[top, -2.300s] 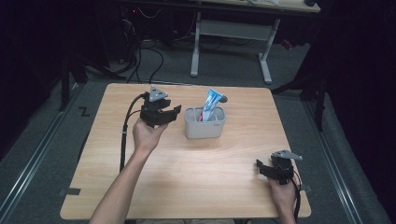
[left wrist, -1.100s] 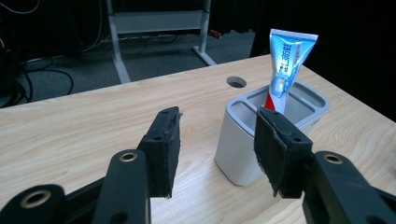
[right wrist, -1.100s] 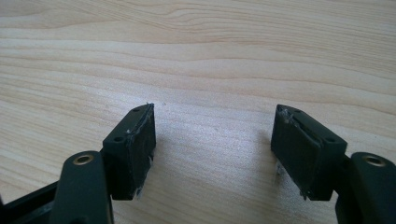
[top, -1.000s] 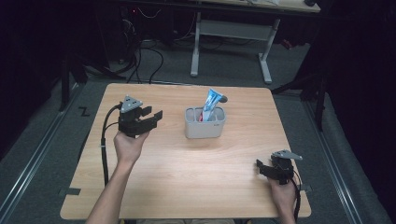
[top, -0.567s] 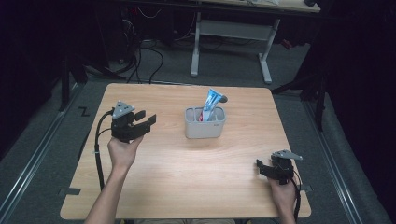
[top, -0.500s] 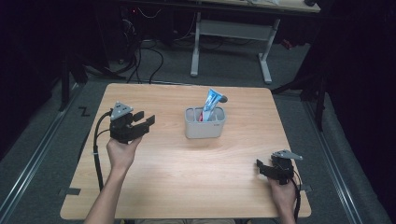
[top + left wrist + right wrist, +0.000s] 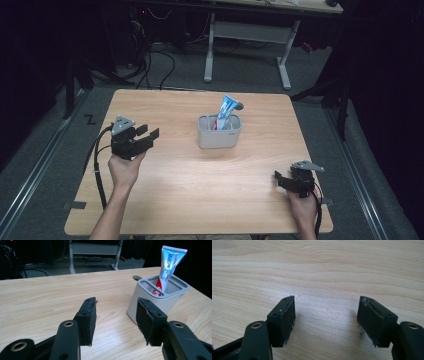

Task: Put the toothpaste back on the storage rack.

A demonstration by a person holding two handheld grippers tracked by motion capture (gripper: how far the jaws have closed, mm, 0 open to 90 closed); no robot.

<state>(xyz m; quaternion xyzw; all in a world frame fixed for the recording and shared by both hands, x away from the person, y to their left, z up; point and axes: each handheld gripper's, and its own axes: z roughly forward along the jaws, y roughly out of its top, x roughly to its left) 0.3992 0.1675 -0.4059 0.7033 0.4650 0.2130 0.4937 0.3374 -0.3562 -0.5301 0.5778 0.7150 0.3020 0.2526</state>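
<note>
Moved since the earlier frames: left gripper (image 7: 150,136), drawn back from beside the holder (image 7: 220,132) toward the table's (image 7: 200,195) left edge and a little nearer the person. Right gripper (image 7: 283,181) unchanged at the near right corner.

High view: holder standing upright near the middle of the table, somewhat toward the far side. Toothpaste tube (image 7: 226,112) planted in it, leaning right, crimped end up. Dark rounded shape at the holder's far right rim, too small to identify. Left gripper well apart from the holder, held above the wood, jaws parted with nothing between. Right gripper low over the table, well clear of everything; parked, by the look of it, out of the other hand's way. Tube already seated, so probably a retreat after a placing.

Left gripper view: left gripper (image 7: 116,320) looking level across the table, pads standing apart on bare air. Holder (image 7: 160,296) ahead and right, white-grey, split by a divider; toothpaste tube (image 7: 168,263) in the farther compartment, propped against the divider, hence the tilt. Blue and white print with a red band low down; lettering present but too blurred to read. Small mark on the holder's right wall, unreadable.

Right gripper view: right gripper (image 7: 327,315) aimed down at plain wood grain, jaws wide, empty.
</note>
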